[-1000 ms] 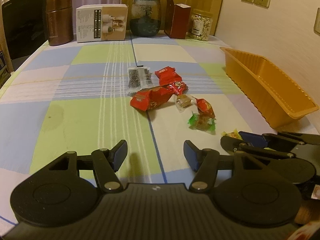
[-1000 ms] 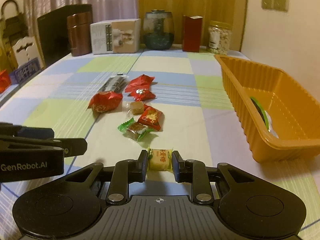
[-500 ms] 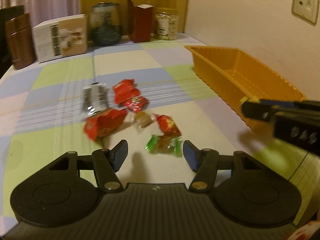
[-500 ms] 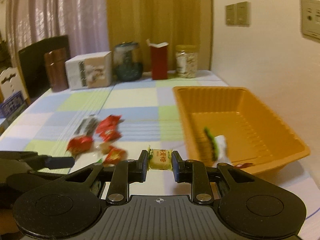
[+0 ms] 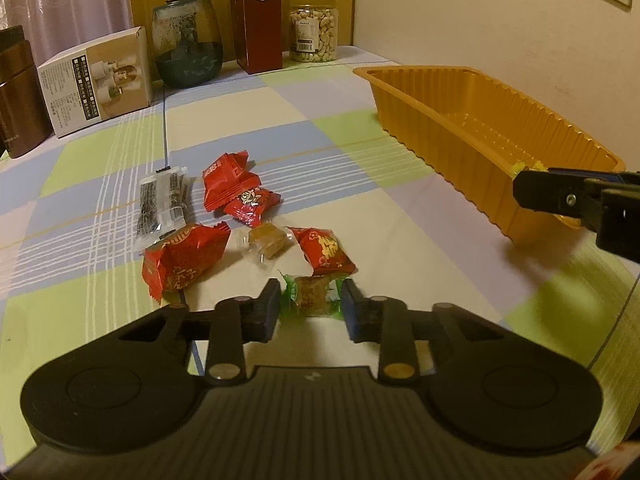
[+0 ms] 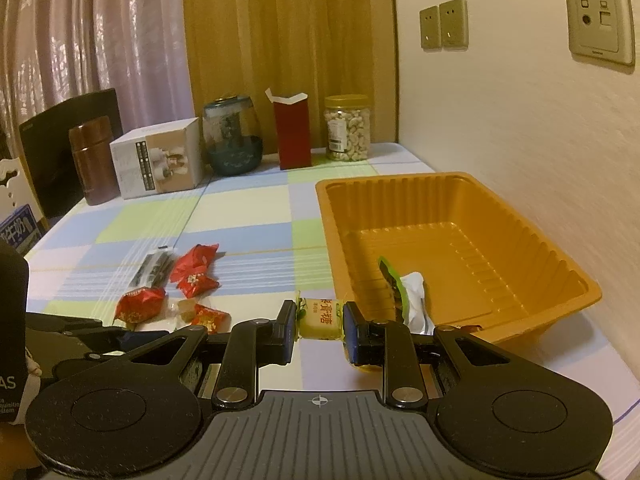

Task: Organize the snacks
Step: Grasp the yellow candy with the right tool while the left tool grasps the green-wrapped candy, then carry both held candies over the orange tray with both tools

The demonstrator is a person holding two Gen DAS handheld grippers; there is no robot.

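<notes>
A green-wrapped candy (image 5: 312, 300) lies on the checked tablecloth at the near end of a small snack pile. My left gripper (image 5: 311, 306) is closing on it, with both pads against the wrapper's ends. Beyond it lie red packets (image 5: 184, 260) (image 5: 326, 250) (image 5: 226, 178), a clear-wrapped brown candy (image 5: 266, 240) and a black-speckled packet (image 5: 162, 200). My right gripper (image 6: 320, 320) is shut on a yellow candy (image 6: 320, 318) and hangs above the table, left of the near end of the orange tray (image 6: 520, 264). A green-and-white packet (image 6: 404, 292) lies inside the tray.
Along the table's far edge stand a brown canister (image 6: 90, 160), a white box (image 6: 160, 164), a glass jar (image 6: 232, 136), a dark red carton (image 6: 292, 132) and a jar of nuts (image 6: 347, 128). A wall with sockets runs close behind the tray (image 5: 460, 136).
My left gripper moved forward to the green-wrapped candy and its jaws closed onto it. My right gripper rose with the yellow candy and swung toward the tray.
</notes>
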